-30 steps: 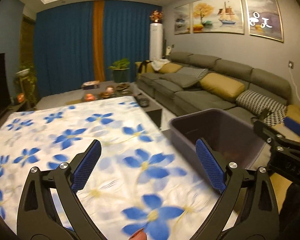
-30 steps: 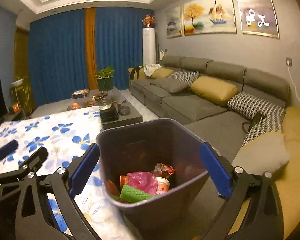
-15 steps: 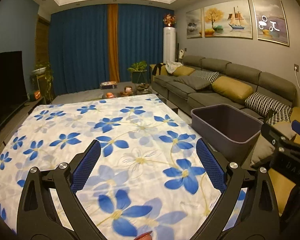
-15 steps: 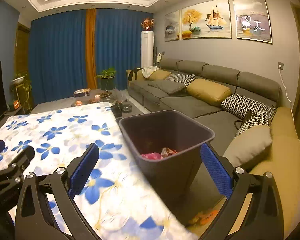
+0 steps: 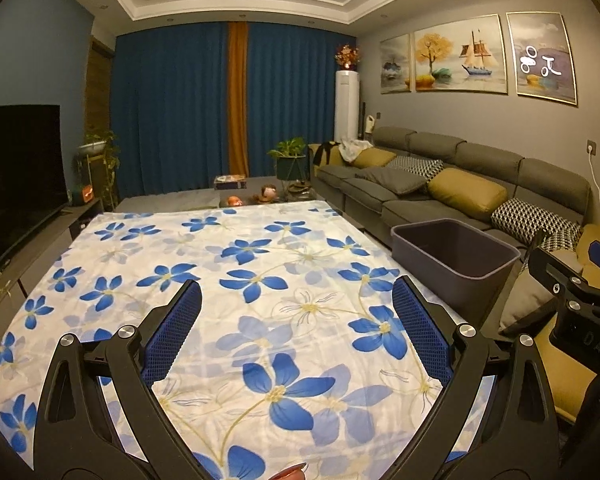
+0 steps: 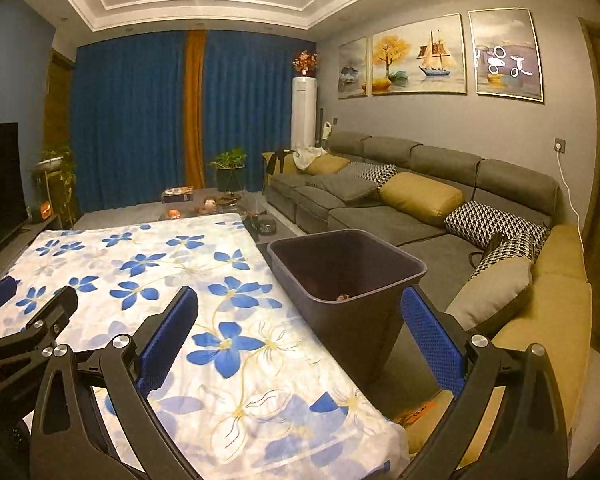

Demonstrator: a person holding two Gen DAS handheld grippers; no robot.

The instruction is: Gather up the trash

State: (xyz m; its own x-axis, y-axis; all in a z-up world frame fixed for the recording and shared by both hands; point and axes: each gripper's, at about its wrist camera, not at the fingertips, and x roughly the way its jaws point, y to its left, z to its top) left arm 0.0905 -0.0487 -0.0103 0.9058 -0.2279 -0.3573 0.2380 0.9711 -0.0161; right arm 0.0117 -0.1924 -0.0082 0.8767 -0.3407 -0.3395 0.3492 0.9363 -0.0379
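Both tools have drawn back from the bin [image 6: 346,280]. Left tool [image 5: 296,332] and right tool [image 6: 300,336] gape wide, empty. Counter [image 5: 220,264] shows no trash; collection seemingly complete, next scan elsewhere.

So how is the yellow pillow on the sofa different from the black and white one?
The yellow pillow is one plain mustard colour; the black and white pillow has a small checked pattern. The yellow pillow looks plumper and sits further along the sofa, while the black and white pillow sits nearer the corner. Both lean against the sofa's back.
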